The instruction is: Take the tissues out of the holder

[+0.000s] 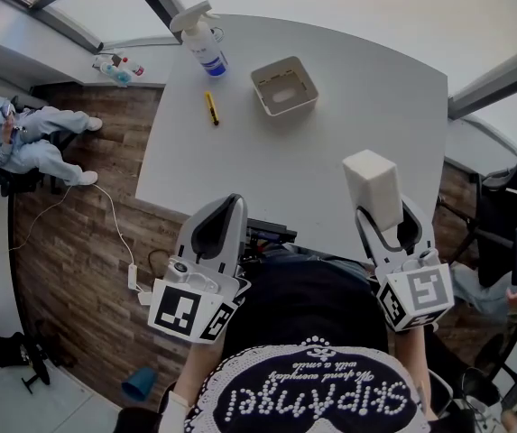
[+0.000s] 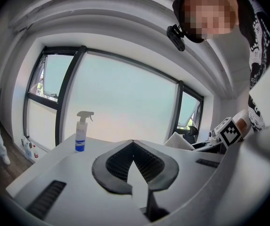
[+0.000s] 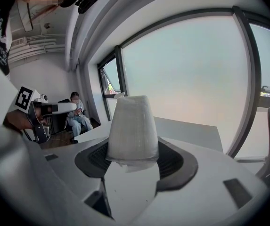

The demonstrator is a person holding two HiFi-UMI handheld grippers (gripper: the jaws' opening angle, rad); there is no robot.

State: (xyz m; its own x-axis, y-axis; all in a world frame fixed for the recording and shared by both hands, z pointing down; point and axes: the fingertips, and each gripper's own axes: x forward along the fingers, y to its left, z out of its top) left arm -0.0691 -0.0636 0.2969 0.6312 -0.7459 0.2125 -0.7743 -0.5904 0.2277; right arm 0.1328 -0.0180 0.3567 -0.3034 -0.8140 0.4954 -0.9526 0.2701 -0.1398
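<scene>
The beige square tissue holder (image 1: 305,78) stands open-topped on the far part of the white table (image 1: 330,142), with no pack showing inside. My right gripper (image 1: 386,213) is shut on the white tissue pack (image 1: 373,186), held upright above the table's near edge, well short of the holder. In the right gripper view the tissue pack (image 3: 131,126) stands between the ribbed pads (image 3: 172,161). My left gripper (image 1: 229,207) hovers at the near left edge of the table, jaws together and empty; its tips (image 2: 133,147) meet with nothing between them.
A spray bottle (image 1: 202,39) stands at the table's far left corner, with a yellow marker (image 1: 211,107) lying beside it. A person (image 1: 23,138) sits by the wall at the left. A dark chair (image 1: 502,197) is at the right. A cable (image 1: 114,224) runs over the wooden floor.
</scene>
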